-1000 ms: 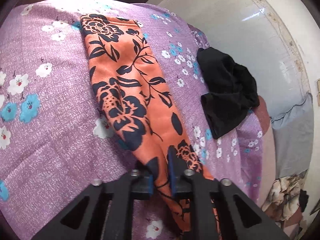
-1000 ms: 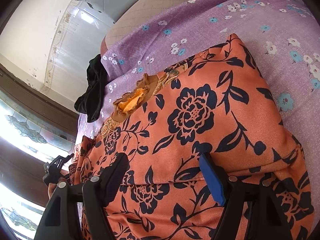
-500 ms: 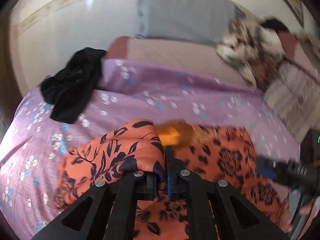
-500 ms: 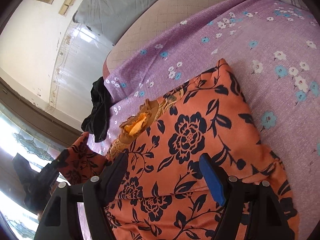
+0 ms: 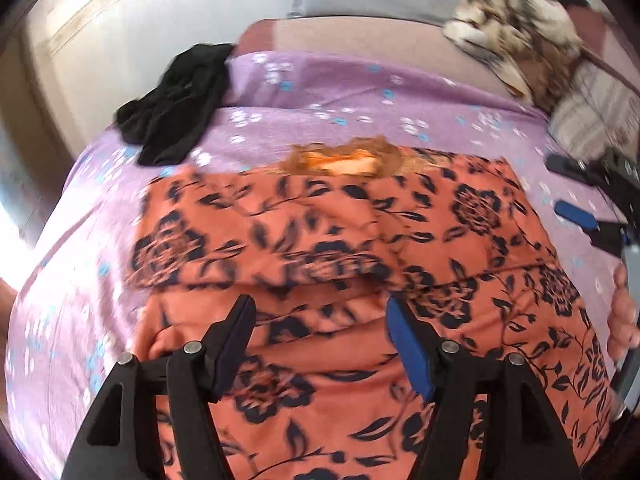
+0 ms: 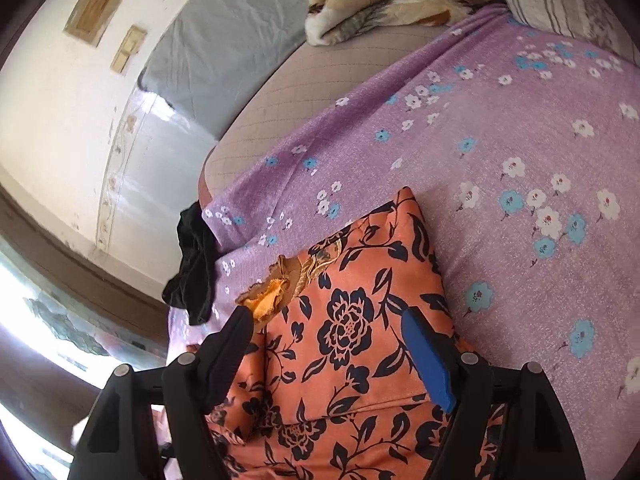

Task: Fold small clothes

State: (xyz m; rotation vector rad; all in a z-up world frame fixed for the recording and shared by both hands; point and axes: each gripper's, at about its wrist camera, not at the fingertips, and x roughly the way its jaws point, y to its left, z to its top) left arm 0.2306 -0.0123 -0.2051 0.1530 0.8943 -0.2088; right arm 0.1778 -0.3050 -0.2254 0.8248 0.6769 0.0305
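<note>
Where a purple flowered sheet [image 5: 320, 92] covers the bed, a bare tan mattress [image 6: 280, 92] is seen beyond its far edge, with a grey pillow [image 6: 224, 44] against a pale wall [image 6: 52, 80] and a brown patterned blanket [image 5: 516, 40] at the far right. A black garment [image 5: 176, 108] is crumpled at the sheet's far left edge, well apart from the work. Bright window glass is glimpsed at the left of the right wrist view.

An orange garment [image 5: 340, 248] with dark flowers is spread on the sheet's near part. In the left wrist view its long axis runs left to right, a gold collar [image 5: 344, 158] lies on its far edge, and a folded layer lies over its left half.

The left gripper [image 5: 318, 344] is held over the garment, its jaws opening and wide apart, nothing pinched between them. The right gripper [image 6: 328, 352] is also held wide, opening slightly, cloth seen below its fingers but not gripped. In the left view it appears at the garment's right end [image 5: 576, 196], and fingers of a hand [image 5: 622, 320] are seen just nearer.
</note>
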